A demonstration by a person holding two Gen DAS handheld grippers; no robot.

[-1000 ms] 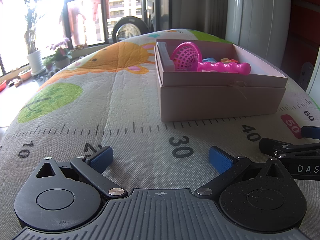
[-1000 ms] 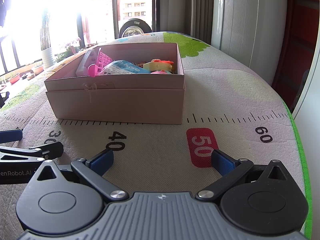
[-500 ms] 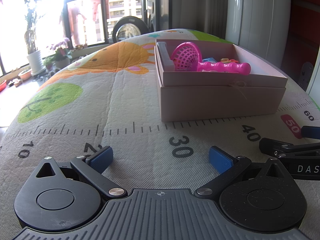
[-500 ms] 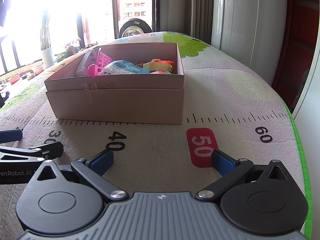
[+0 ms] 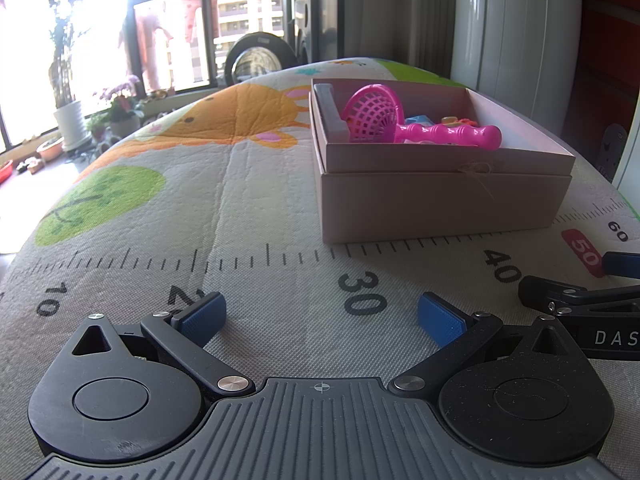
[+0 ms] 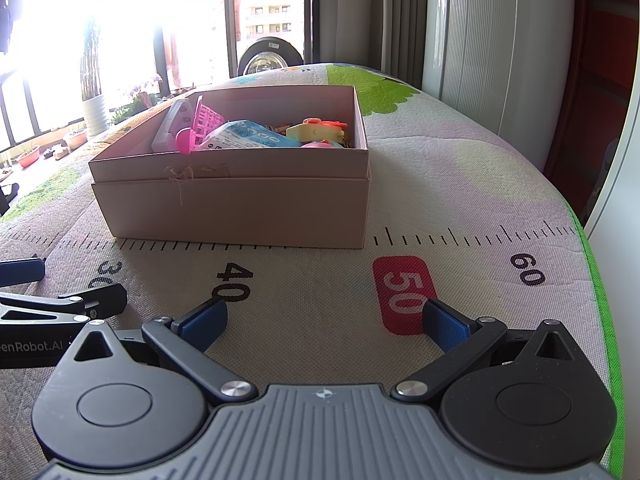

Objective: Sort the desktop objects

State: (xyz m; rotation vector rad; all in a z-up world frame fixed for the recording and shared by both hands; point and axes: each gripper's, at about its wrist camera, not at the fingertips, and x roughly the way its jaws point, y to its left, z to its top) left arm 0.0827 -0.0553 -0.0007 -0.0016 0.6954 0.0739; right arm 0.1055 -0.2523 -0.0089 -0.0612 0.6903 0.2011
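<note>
Nothing has moved in the last second: my left gripper [image 5: 320, 316] and right gripper [image 6: 324, 320] rest open and empty on the mat [image 5: 260, 216], the box [image 6: 240, 204] already full, so sorting looks finished.

Bare play mat [image 5: 248, 216] from 9 to 12 o'clock of left claw [image 5: 320, 318]. Pink box [image 5: 440, 196] blocks 1 o'clock. Right claw [image 6: 324, 322]: box at 11 o'clock; mat open 1 to 3 o'clock.
</note>
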